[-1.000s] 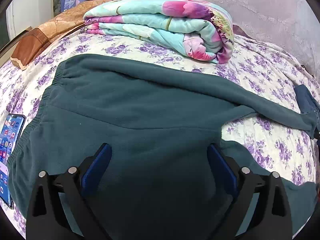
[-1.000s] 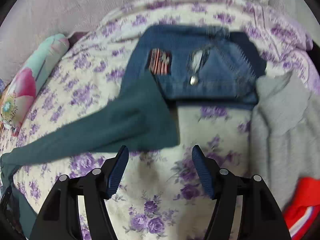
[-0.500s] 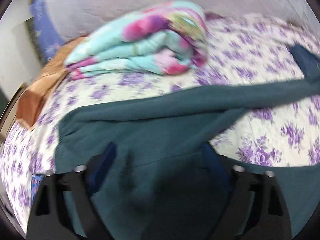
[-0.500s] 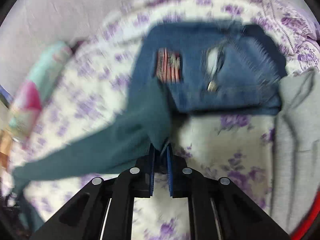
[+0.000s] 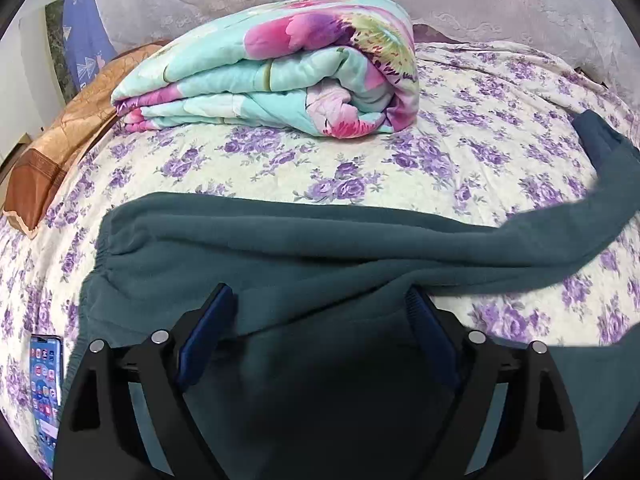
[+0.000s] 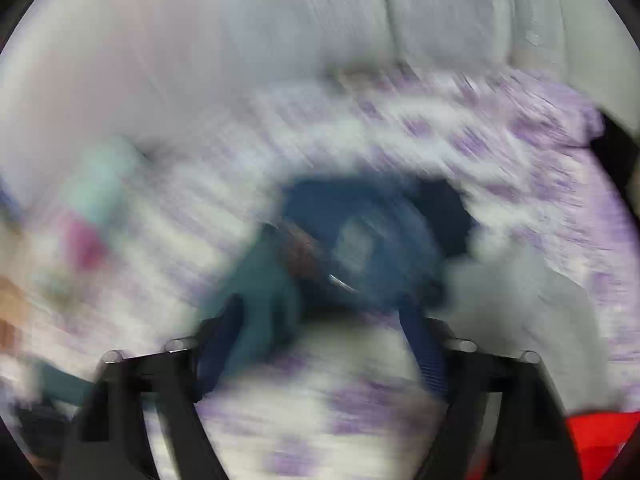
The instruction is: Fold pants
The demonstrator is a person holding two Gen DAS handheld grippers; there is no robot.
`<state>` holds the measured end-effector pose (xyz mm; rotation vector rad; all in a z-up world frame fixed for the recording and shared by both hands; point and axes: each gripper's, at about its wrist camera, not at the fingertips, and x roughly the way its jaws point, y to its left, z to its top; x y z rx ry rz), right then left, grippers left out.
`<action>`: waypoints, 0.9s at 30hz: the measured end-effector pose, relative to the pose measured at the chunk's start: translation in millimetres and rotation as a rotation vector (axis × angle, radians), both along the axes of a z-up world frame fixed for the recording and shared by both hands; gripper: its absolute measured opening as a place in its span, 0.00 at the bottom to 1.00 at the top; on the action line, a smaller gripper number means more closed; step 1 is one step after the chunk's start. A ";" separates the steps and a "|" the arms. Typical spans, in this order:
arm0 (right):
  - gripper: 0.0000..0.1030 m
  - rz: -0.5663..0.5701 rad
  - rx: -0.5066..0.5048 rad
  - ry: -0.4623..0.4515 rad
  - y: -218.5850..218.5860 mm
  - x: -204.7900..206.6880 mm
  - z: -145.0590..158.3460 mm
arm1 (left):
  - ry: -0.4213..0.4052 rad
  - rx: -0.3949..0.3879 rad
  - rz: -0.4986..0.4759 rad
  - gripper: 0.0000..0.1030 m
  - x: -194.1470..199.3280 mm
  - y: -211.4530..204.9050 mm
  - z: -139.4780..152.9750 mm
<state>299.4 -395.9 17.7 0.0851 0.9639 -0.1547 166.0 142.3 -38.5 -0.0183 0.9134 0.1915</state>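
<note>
Dark teal fleece pants [image 5: 256, 264] lie spread on the floral bed sheet [image 5: 280, 160], waistband at the left, one leg running to the right edge. My left gripper [image 5: 320, 328] is open and empty, low over the pants' seat. The right wrist view is badly blurred by motion. In it my right gripper [image 6: 320, 344] is open, and the teal leg end [image 6: 264, 292] lies by its left finger, not held.
A folded floral quilt [image 5: 280, 76] lies beyond the pants. An orange-brown pillow [image 5: 60, 140] is at far left. A phone [image 5: 46, 384] lies by the waistband. Folded blue jeans [image 6: 368, 240], a grey garment [image 6: 532, 288] and something red [image 6: 600, 432] lie near the right gripper.
My right gripper, shut on the teal leg end half a second ago, has opened and let it go while moving fast. The left gripper has pulled back, still open.
</note>
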 end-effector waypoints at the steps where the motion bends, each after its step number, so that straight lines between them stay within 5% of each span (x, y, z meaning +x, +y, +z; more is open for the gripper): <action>1: 0.67 -0.007 0.055 0.023 -4.1 -2.4 -12.0 | -0.013 0.006 -0.012 0.83 -5.1 -0.4 4.1; 3: 0.65 0.004 0.145 0.025 -9.6 -9.1 -22.6 | -0.035 -0.001 -0.031 0.86 -12.9 1.3 12.6; 7: 0.60 0.034 0.095 0.037 -9.2 -20.1 -35.4 | -0.074 -0.014 -0.015 0.88 -24.0 10.2 26.5; 10: 0.41 0.065 0.137 0.092 -7.8 -21.7 -54.5 | -0.076 -0.023 0.021 0.88 -27.2 14.3 24.5; 22: 0.42 0.055 0.368 0.000 -2.9 23.8 -78.4 | -0.024 -0.071 0.060 0.88 -22.1 22.0 -2.8; 23: 0.37 0.068 0.385 0.006 0.5 27.0 -81.3 | -0.022 -0.076 0.061 0.88 -21.7 22.7 -4.1; 24: 0.09 0.077 0.395 0.006 4.1 29.2 -82.8 | -0.021 -0.081 0.059 0.88 -21.2 23.7 -5.2; 27: 0.09 0.049 0.392 0.000 4.3 16.1 -67.1 | -0.015 -0.115 0.061 0.88 -20.7 29.7 -8.2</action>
